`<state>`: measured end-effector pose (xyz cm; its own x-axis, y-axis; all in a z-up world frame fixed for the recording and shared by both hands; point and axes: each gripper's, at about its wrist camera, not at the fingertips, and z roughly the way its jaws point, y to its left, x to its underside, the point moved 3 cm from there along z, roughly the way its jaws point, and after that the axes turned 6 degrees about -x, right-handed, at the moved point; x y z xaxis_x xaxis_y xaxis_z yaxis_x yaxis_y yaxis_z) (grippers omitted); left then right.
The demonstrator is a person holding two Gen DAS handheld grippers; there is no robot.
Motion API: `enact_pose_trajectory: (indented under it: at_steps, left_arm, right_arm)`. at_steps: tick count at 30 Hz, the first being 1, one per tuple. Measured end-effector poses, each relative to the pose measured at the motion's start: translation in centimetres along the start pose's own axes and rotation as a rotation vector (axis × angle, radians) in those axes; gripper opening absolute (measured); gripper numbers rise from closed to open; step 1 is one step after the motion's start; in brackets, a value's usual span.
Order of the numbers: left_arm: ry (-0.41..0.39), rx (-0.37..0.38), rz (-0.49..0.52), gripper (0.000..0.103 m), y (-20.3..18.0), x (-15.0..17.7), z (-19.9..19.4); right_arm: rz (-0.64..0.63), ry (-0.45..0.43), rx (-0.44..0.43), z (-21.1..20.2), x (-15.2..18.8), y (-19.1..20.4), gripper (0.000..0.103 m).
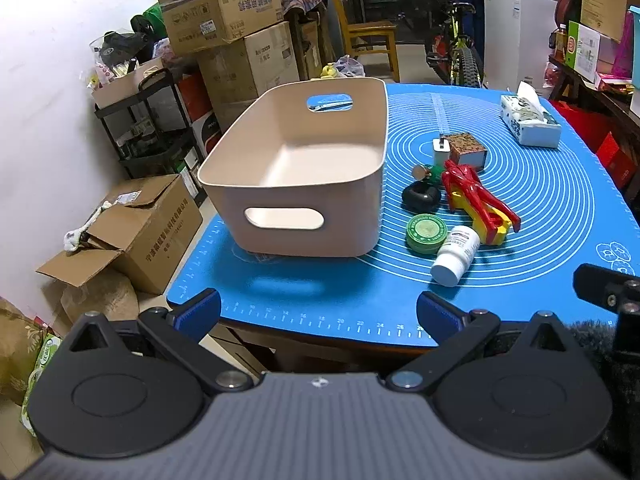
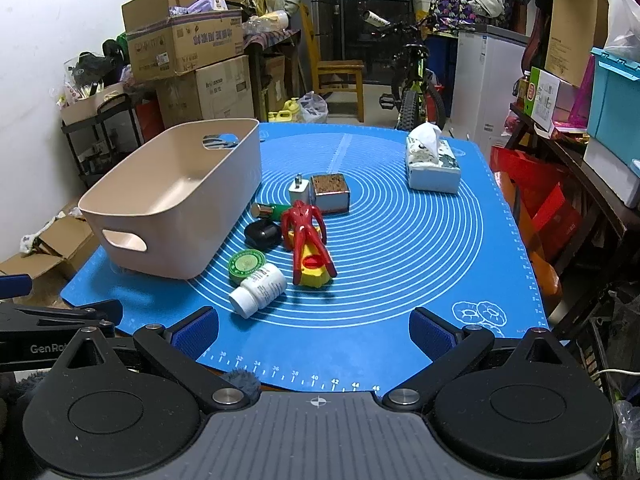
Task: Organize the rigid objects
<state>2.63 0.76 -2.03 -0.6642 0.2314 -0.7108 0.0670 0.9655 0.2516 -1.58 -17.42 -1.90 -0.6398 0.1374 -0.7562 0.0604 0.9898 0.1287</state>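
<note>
An empty beige bin point(image 1: 256, 184) point(image 2: 132, 204) stands on the left of the blue mat point(image 1: 540, 200) point(image 2: 420, 240). Beside it lie a white pill bottle point(image 1: 456, 255) point(image 2: 258, 289), a round green tin point(image 1: 426, 234) point(image 2: 246, 265), a black case point(image 1: 421, 197) point(image 2: 263, 234), a red figure point(image 1: 470, 188) point(image 2: 304, 228) on a yellow toy point(image 1: 494, 226) point(image 2: 314, 270), a green cylinder point(image 1: 430, 173) point(image 2: 270, 211), a white charger point(image 1: 441, 151) point(image 2: 299, 191) and a cork-topped box point(image 1: 464, 148) point(image 2: 330, 192). My left gripper point(image 1: 318, 314) and right gripper point(image 2: 314, 330) both hang open over the mat's near edge, holding nothing.
A tissue box point(image 1: 530, 122) point(image 2: 432, 164) sits at the mat's far right. Stacked cardboard boxes point(image 1: 224, 12) point(image 2: 188, 44) and a black shelf point(image 1: 160, 132) line the left wall. A bicycle point(image 2: 412, 88), a wooden chair point(image 2: 336, 76) and a white appliance point(image 2: 486, 80) stand behind the table.
</note>
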Motion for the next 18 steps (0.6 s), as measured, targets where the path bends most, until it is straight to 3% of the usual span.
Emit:
enact_pose_trajectory:
  at_steps: [8, 18]
  left_arm:
    - [-0.035, -0.041, -0.015, 0.103, 1.9, -2.3, -0.1]
    - [-0.100, -0.124, -0.062, 0.103, 5.4, -7.6, 1.1]
  right_arm:
    - [-0.022, -0.040, -0.002, -0.3, -1.8, 0.8, 0.101]
    - [0.054, -0.045, -0.028, 1.5, -5.0, 1.0, 0.101]
